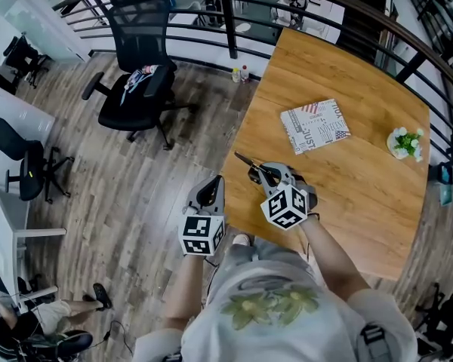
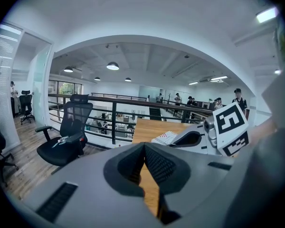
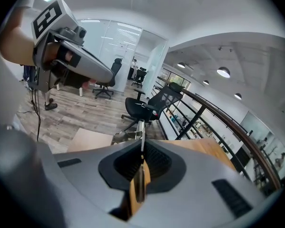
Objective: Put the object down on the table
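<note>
Wooden table lay just below the right gripper, which clamped a thin metal object for set-down; the left gripper idled alongside, closed and empty.

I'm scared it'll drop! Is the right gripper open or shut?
Shut: the right gripper pinches a thin metal tool between its jaws.

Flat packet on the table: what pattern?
The flat packet is white with black newspaper-style lettering and a red-striped flag patch; best in the head view.
</note>
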`<action>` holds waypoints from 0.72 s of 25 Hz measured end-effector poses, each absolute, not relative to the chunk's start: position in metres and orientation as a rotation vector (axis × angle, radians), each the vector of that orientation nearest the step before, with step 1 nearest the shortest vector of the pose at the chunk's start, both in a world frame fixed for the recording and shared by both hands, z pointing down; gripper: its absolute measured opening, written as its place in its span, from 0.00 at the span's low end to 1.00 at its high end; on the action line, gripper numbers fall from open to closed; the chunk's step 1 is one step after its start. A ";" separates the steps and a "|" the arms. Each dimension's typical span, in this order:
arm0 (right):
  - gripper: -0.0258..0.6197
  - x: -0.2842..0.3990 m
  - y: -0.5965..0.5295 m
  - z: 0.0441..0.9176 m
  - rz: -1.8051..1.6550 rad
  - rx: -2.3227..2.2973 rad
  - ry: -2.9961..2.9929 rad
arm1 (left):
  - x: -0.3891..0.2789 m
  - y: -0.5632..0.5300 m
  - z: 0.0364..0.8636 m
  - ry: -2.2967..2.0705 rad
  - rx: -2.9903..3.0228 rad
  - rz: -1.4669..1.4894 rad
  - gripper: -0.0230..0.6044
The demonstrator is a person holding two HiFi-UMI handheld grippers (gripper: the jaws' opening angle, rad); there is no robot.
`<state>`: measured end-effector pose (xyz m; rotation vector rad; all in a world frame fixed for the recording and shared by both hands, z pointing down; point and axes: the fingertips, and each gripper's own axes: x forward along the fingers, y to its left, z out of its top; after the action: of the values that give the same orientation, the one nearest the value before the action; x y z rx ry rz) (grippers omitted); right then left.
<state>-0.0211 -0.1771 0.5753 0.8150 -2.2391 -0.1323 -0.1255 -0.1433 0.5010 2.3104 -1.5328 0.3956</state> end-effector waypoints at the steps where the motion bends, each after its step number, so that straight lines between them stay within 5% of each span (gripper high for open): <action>1: 0.06 -0.022 -0.177 0.579 -0.130 0.808 -2.238 | -0.126 -0.143 0.502 -1.535 2.305 0.396 0.06; 18: 0.06 -0.033 -0.173 0.636 -0.095 0.683 -2.189 | -0.124 -0.138 0.514 -1.527 2.275 0.413 0.06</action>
<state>-0.0333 -0.1735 0.6360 0.6825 -2.1892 -0.0955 -0.1238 -0.1384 0.5141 2.2751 -1.5267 0.4128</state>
